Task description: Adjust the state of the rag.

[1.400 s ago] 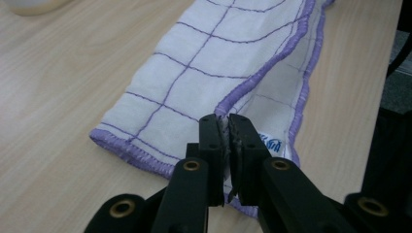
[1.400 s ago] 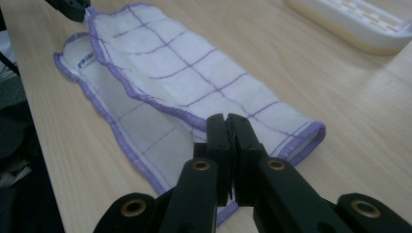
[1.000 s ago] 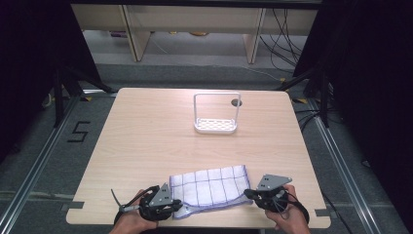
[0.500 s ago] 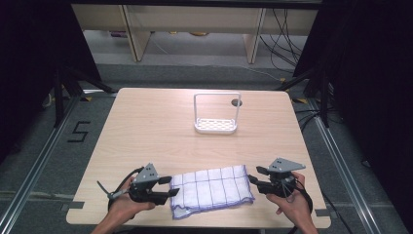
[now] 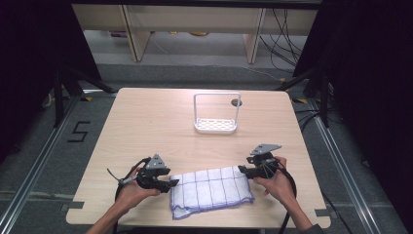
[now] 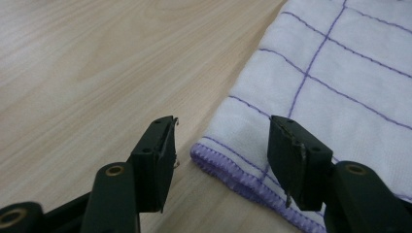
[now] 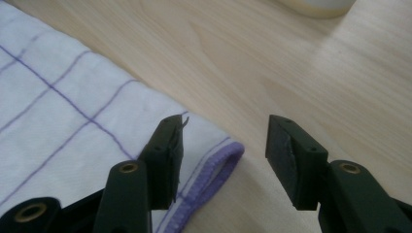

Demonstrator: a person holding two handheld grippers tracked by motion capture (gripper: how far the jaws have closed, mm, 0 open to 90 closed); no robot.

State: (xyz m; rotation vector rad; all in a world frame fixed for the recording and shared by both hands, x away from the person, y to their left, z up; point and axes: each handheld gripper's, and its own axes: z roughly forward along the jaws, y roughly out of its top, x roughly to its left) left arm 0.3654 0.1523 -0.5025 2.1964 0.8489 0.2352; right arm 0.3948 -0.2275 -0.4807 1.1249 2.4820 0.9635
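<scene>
From the high view, a white cloth [image 5: 212, 191] with a purple grid lies folded flat at the near edge of the worktop [image 5: 146, 122]; this cloth serves as the landmark for everything else. The left hand-held gripper [image 5: 168, 183] sits just beside the cloth's left edge, its jaws pointing at the cloth; the right hand-held gripper [image 5: 242, 170] sits just beside the cloth's far right corner, jaws pointing inward at it; a hand [image 5: 130, 191] grips the left tool and another hand [image 5: 276, 181] grips the right. Well beyond the cloth, toward the far side of the worktop, stands a small white rack [image 5: 216, 115] with a tall hoop frame; a dark round hole [image 5: 236, 103] in the worktop lies just past it.

In the left gripper view, the left hand-held gripper [image 6: 221, 145] has just been opening and its jaws stand apart; the cloth's purple-stitched corner [image 6: 233, 165] lies between them on the wood, and neither pad presses on it.

In the right gripper view, the right hand-held gripper [image 7: 224, 155] has likewise just been opening; its jaws stand apart over the cloth's rounded purple hem [image 7: 221, 165]; one jaw hangs above the white fabric, the other above bare wood beside the cloth; nothing is clamped.
</scene>
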